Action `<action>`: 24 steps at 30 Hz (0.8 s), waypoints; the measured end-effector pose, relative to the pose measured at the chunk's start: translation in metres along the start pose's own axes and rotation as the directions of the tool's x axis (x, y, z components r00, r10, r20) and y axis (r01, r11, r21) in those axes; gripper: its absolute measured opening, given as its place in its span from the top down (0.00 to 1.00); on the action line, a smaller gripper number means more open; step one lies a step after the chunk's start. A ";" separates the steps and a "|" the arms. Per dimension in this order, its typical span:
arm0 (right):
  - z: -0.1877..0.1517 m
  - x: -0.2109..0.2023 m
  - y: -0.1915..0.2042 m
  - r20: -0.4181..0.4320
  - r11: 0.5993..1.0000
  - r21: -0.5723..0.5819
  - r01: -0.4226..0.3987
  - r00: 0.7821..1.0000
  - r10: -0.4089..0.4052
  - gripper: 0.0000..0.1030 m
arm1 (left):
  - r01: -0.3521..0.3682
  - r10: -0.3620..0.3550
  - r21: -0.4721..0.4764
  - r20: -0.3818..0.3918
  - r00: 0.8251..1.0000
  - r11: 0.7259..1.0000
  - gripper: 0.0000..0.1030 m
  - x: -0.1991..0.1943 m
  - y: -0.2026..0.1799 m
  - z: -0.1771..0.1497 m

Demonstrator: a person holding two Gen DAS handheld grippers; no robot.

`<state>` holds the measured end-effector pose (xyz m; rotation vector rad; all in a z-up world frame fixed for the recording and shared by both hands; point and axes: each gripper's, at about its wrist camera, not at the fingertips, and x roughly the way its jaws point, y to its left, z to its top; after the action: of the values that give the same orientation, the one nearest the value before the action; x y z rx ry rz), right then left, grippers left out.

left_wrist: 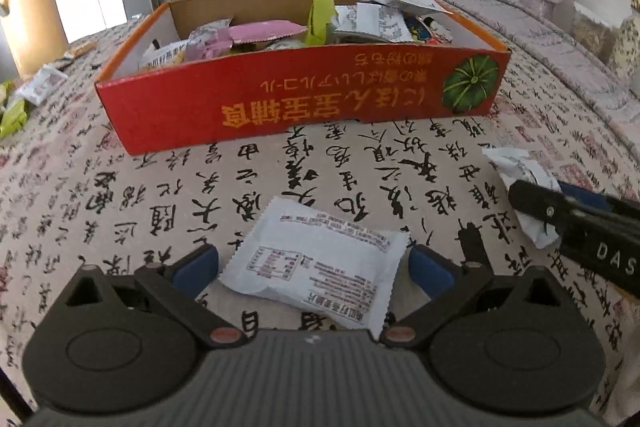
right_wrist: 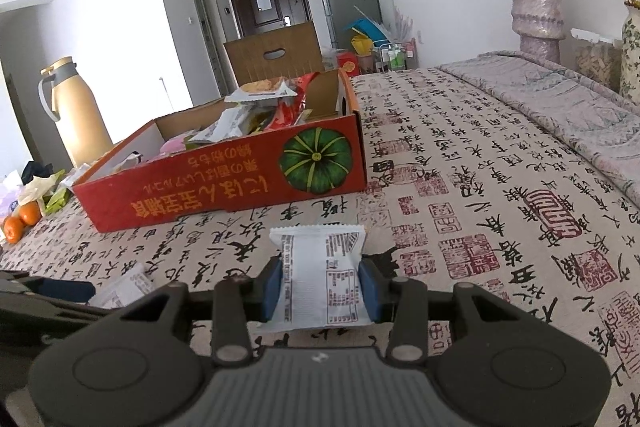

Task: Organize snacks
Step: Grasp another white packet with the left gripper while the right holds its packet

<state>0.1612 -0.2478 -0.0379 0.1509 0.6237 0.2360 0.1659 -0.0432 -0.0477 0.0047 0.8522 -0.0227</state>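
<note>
Left wrist view shows my left gripper open around a white snack packet lying on the tablecloth near the red box, while my right gripper squeezes another white packet.

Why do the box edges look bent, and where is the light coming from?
Left wrist view: the fisheye lens bows the red snack box and darkens the corners; the window at far left is blown out white. Right wrist view: the same curving; daylight comes from the left, and the white snack packet is sharp.
</note>
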 end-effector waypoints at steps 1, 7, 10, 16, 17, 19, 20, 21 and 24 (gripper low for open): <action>0.000 0.000 0.000 0.000 1.000 -0.001 -0.002 1.000 0.002 0.60 | -0.001 0.001 -0.002 0.001 1.000 1.000 0.00 0.001 0.001 0.000; -0.001 0.001 0.002 0.000 1.000 -0.011 -0.006 1.000 0.006 0.60 | -0.002 0.002 -0.009 0.015 1.000 1.000 0.00 0.001 0.002 0.000; -0.002 0.001 0.002 0.000 1.000 -0.011 -0.007 1.000 0.007 0.60 | -0.001 0.001 -0.013 0.019 1.000 1.000 0.00 0.001 0.003 -0.001; -0.002 0.001 0.002 0.001 1.000 -0.013 -0.006 1.000 0.006 0.60 | -0.016 0.017 -0.028 0.045 0.999 0.999 0.22 -0.005 0.007 -0.002; -0.002 0.001 0.002 0.001 1.000 -0.013 -0.006 1.000 0.006 0.60 | -0.019 0.020 -0.029 0.048 0.999 0.999 0.25 -0.006 0.009 -0.002; -0.002 0.000 0.002 0.001 1.000 -0.014 -0.006 1.000 0.006 0.60 | -0.013 0.015 -0.033 0.053 0.998 0.999 0.31 -0.008 0.012 -0.002; -0.002 0.000 0.002 0.001 1.000 -0.014 -0.006 1.000 0.006 0.60 | -0.015 0.017 -0.034 0.056 0.998 0.999 0.34 -0.009 0.014 -0.003; -0.002 0.000 0.002 0.002 1.000 -0.015 -0.005 1.000 0.005 0.60 | -0.016 0.018 -0.033 0.058 0.998 0.999 0.35 -0.010 0.015 -0.003; -0.002 0.000 0.003 0.003 1.000 -0.018 -0.002 1.000 0.002 0.60 | -0.023 0.026 -0.035 0.065 0.998 0.999 0.40 -0.011 0.017 -0.004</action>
<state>0.1595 -0.2451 -0.0393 0.1349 0.6186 0.2428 0.1561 -0.0262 -0.0419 -0.0176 0.7867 0.0147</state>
